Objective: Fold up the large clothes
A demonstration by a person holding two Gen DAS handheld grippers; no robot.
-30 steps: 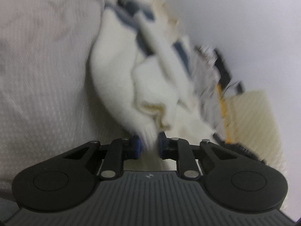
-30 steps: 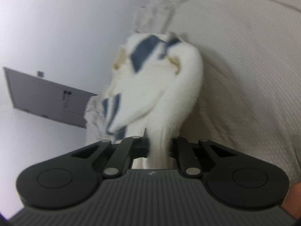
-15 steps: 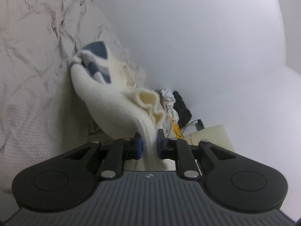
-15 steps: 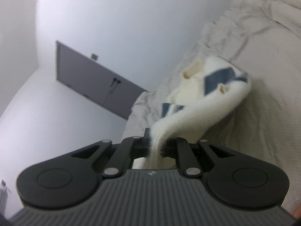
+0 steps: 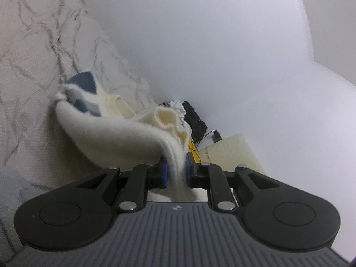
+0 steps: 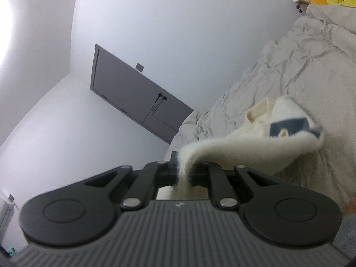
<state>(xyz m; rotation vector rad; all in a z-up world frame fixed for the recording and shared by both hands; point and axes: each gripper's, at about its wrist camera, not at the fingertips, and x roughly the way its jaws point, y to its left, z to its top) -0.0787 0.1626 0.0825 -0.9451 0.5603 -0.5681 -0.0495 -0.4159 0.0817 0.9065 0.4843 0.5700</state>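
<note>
Jaws pinching sweater (image 5: 115, 135); door (image 6: 133, 93) maybe, R view only

Left claw (image 5: 175, 170) clamped, pointing near level; right claw (image 6: 183, 173) likewise, pinched tight.

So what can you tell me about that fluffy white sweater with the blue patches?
The fluffy cream-white sweater with blue patches looks like soft, fuzzy knit. It has a ribbed cream opening and grey-edged blue blocks at its far end. It hangs bunched and stretched above the wrinkled beige bedcover; whether its far end touches is unclear. The left gripper and right gripper each pinch a gathered edge.
</note>
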